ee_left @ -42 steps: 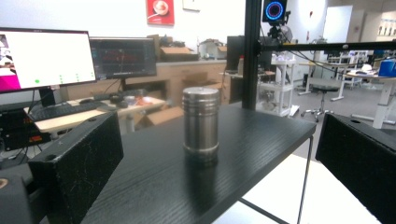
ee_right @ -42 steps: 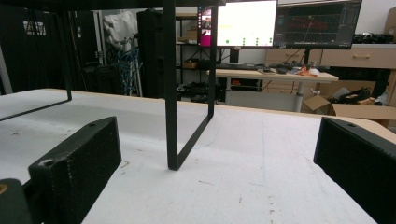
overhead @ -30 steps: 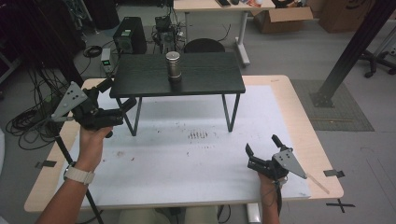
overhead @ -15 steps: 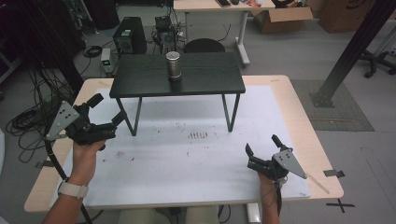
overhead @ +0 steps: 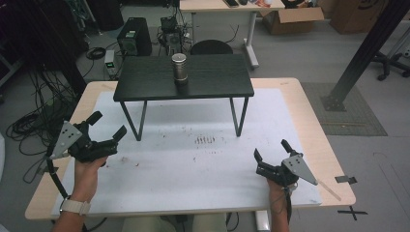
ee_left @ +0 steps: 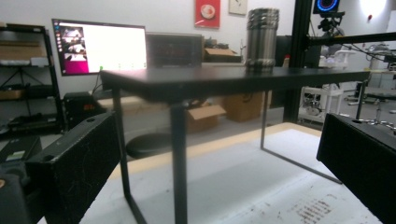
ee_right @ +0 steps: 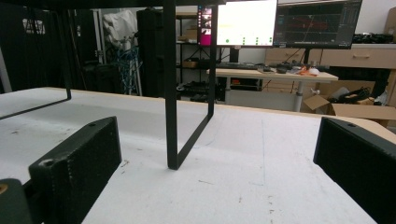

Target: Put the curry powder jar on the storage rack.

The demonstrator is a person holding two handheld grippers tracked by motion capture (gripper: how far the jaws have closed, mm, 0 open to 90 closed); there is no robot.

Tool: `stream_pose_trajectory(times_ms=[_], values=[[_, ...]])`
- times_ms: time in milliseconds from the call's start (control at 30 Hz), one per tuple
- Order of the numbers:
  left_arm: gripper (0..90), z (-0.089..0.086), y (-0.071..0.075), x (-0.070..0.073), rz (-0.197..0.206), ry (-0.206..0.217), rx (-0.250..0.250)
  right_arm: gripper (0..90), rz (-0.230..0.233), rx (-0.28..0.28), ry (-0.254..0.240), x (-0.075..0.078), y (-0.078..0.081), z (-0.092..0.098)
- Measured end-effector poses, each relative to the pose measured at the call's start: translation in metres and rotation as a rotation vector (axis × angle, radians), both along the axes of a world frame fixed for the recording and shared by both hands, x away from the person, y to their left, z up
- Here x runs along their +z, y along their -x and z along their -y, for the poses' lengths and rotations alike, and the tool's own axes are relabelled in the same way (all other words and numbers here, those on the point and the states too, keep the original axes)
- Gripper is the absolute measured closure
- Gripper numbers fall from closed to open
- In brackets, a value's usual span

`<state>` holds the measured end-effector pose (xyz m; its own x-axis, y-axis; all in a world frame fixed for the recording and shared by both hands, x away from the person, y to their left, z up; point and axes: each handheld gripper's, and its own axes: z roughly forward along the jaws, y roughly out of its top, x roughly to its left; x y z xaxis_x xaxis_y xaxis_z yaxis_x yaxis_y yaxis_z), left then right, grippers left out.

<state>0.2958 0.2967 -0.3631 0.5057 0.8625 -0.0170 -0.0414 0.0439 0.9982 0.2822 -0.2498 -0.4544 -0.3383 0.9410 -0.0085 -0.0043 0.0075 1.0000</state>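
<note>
Two hand-held grippers up, both w/ jaws spread wide, nothing between them. My left hand-held gripper (overhead: pixel 107 128) sits at the tabletop's (overhead: pixel 193 164) left edge, pointing up toward the small black table (overhead: pixel 145 82). My right hand-held gripper (overhead: pixel 270 152) rests low near the front right, well apart from the left. Steel cup (overhead: pixel 179 67) stands upright on the black table's top, approx. mid, long axis vertical, mouth end up; in the left gripper view it shows as a ribbed cylinder (ee_left: pixel 262 37) above the jaw line.
</note>
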Motion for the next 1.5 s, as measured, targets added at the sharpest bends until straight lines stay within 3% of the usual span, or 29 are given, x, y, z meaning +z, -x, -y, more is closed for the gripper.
stream_pose_trajectory(times_ms=[567,1500], values=[[0.5,-0.015,0.007,-0.045,-0.043,-0.014,0.074,0.5,0.001,0.000,0.001,0.000,0.000,0.000],[0.7,-0.022,0.019,-0.088,-0.102,-0.024,0.110,0.5,0.003,0.000,0.004,0.000,0.000,0.000]])
